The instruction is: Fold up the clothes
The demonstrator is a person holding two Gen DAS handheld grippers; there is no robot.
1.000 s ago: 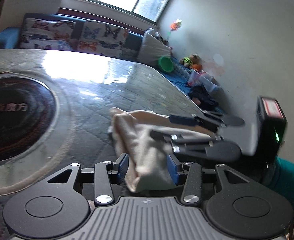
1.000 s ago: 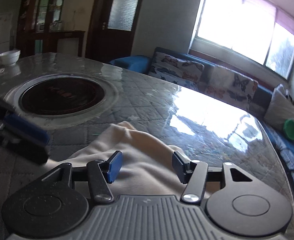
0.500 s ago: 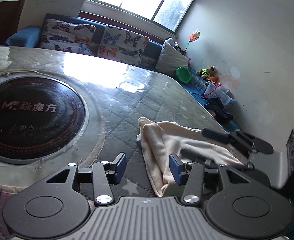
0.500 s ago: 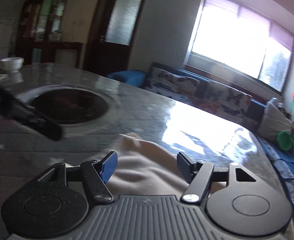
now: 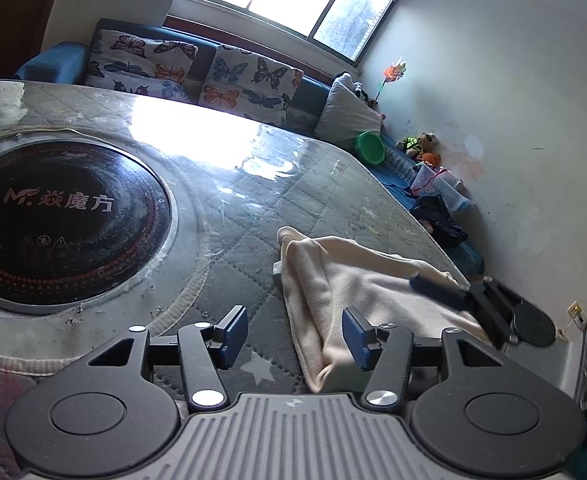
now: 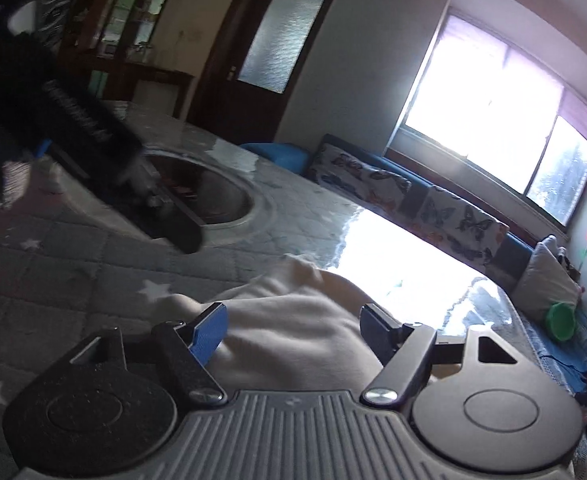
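While the cream cloth [image 5: 357,280] lies in a doubled-over bundle near the table [image 5: 253,208] edge, I hold both tools spread and gripping nothing: my left gripper [image 5: 295,334] just beside its near fold, my right gripper [image 6: 293,330] over its middle. I judge a fold is laid; whether more folds remain I can't settle, so I'd commit to no grasp.

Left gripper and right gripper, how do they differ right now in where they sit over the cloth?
The left gripper has bare table between its fingers, with only its right pad at the cloth edge; the right gripper has cloth filling its whole gap. The left gripper points at the cloth's folded side; the right gripper sits over its middle. Both are open and grip nothing.
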